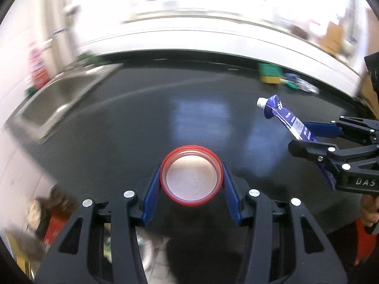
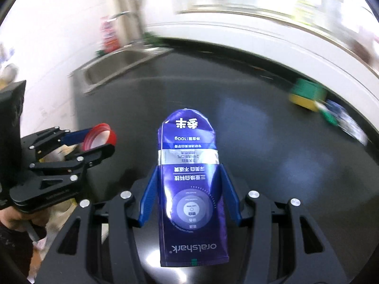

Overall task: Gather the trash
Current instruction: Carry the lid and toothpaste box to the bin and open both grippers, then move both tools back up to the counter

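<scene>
Carrying both pieces of trash above the dark counter [image 1: 118, 123] looks like the step in hand: the left gripper [image 1: 191, 179] is clamped on a red-rimmed lid [image 1: 191, 177], the right gripper [image 2: 189, 187] on a blue tube [image 2: 189, 177]. No bin is visible, so the next move probably calls for finding one and letting go over it. The tube's long axis runs along the fingers, its open neck pointing forward, crimped end toward the camera. The lid's hollow side faces the left camera.
</scene>
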`<action>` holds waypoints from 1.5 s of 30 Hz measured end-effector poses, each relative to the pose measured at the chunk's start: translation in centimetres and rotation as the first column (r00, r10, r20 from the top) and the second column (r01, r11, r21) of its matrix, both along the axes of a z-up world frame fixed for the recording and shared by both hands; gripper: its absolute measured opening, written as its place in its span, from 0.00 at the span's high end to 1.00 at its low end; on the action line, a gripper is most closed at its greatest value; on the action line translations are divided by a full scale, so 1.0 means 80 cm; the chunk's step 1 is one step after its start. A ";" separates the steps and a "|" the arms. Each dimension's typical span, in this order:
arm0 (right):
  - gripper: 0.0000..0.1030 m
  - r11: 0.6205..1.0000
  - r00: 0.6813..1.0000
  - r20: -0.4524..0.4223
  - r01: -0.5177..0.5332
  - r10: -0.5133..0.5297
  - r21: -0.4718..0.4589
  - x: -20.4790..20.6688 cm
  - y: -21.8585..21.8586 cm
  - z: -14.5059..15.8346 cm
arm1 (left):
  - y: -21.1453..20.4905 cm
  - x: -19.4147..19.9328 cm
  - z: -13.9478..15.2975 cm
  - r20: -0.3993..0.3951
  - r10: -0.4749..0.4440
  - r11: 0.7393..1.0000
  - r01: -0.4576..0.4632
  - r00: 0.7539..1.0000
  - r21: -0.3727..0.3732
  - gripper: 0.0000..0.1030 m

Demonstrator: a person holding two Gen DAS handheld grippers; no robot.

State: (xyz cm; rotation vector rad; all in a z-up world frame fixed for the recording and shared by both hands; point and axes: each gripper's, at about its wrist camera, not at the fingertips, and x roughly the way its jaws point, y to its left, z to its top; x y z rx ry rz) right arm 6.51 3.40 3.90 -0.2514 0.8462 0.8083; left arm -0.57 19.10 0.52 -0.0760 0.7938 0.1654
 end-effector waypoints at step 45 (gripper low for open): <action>0.19 0.860 0.849 -0.281 -0.495 0.449 -0.122 -0.161 0.417 -0.174 | 0.318 -0.219 -0.232 -0.266 0.447 0.863 -0.490 0.854 -0.122 0.13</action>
